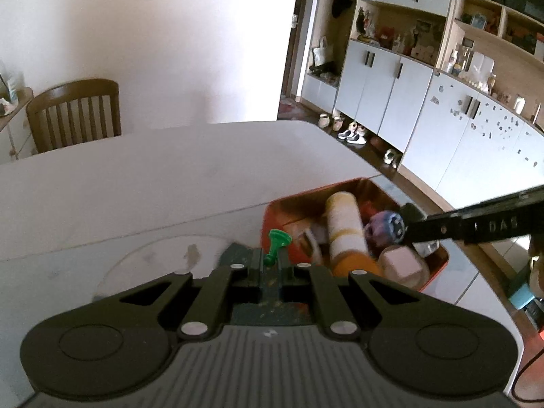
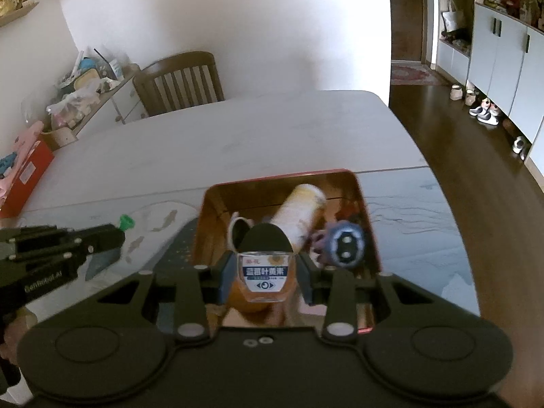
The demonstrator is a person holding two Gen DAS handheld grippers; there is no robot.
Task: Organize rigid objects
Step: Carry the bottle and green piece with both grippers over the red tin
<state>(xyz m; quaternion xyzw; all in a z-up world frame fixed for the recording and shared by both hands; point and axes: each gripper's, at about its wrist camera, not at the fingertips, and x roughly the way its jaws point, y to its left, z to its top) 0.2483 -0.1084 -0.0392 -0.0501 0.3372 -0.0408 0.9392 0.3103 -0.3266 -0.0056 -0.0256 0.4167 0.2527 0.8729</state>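
My left gripper (image 1: 271,261) is shut on a small green pawn-shaped piece (image 1: 277,246) that sticks up from its tips above the table, just left of the red box (image 1: 306,198). In the right wrist view the same left gripper (image 2: 114,236) reaches in from the left with the green piece (image 2: 126,221). My right gripper (image 2: 265,268) is shut on a small amber bottle (image 2: 266,273) with a black cap and a blue-and-white label, held over the red box (image 2: 282,176). Inside lie a yellow-white cylinder (image 2: 302,210), a blue-purple round toy (image 2: 345,248) and a white cup (image 2: 234,229).
The pale table (image 1: 153,176) ends close to the right of the box, with dark floor and shoes (image 2: 482,114) beyond. A round glass mat with fish marks (image 2: 153,227) lies left of the box. A wooden chair (image 2: 180,81) stands at the far side, a red carton (image 2: 27,176) at the left edge.
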